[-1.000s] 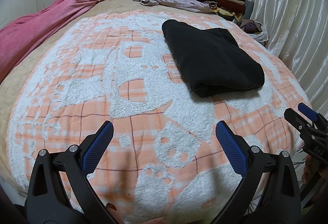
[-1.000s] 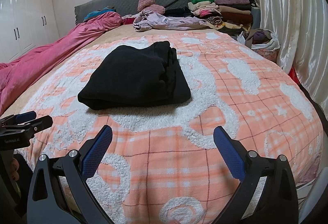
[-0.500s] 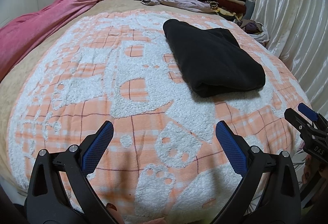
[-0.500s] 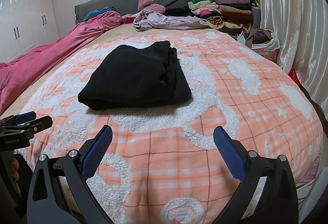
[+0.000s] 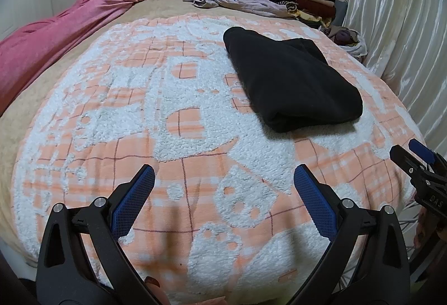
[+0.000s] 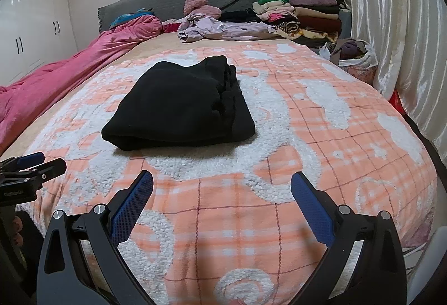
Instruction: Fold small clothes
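A black garment (image 5: 290,81) lies folded into a thick rectangle on the orange-and-white fleece blanket (image 5: 167,109); it also shows in the right wrist view (image 6: 181,106). My left gripper (image 5: 223,173) is open and empty, held above the blanket's near part, short of the garment. My right gripper (image 6: 222,179) is open and empty too, near the bed's foot edge. Each gripper sees the other at the frame edge: the right gripper (image 5: 419,165) in the left view, the left gripper (image 6: 30,168) in the right view.
A pink duvet (image 5: 56,34) runs along the bed's left side. A crumpled lilac garment (image 6: 223,28) and a stack of folded clothes (image 6: 301,14) lie by the grey headboard (image 6: 173,0). A bag of clothes (image 6: 354,53) and white curtains (image 6: 405,39) stand on the right.
Hardly anything has changed. Both grippers stay open and hold about the same place; the view has drifted very slightly. The black garment has not moved.
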`<state>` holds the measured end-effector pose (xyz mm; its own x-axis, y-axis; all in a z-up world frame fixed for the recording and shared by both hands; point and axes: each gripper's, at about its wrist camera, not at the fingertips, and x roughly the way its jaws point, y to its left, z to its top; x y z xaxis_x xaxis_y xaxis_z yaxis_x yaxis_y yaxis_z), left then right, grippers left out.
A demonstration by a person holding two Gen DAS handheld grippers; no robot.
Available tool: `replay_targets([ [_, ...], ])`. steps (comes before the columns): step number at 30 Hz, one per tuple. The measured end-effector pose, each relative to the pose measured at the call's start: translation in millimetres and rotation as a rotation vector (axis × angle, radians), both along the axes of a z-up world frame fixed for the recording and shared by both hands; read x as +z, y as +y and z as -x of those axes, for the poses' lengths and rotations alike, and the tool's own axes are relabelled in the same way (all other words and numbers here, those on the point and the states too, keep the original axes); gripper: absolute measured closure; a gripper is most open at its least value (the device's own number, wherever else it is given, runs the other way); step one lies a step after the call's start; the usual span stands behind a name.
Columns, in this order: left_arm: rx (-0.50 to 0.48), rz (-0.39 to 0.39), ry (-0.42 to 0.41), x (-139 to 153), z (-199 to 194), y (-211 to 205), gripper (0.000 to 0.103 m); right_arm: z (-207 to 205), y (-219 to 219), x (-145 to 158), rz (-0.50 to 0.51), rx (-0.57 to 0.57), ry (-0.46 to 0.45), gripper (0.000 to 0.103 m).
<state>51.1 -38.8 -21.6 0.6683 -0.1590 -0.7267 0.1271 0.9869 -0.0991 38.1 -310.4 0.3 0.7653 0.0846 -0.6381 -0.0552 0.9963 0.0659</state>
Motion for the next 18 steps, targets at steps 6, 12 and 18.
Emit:
replay_targets([
  [6,0.007,-0.019,-0.004,1.3,0.5,0.9,0.01,-0.2,-1.7,-2.0,0.007,-0.017,0.007,0.005],
  [12,0.006,-0.005,0.019,0.0,1.9,3.4,0.01,-1.1,-6.6,-5.4,0.027,-0.054,0.023,0.005],
  [18,0.068,0.028,0.071,-9.0,-1.1,36.2,0.01,8.1,-42.8,-8.8,0.065,-0.215,0.026,0.005],
])
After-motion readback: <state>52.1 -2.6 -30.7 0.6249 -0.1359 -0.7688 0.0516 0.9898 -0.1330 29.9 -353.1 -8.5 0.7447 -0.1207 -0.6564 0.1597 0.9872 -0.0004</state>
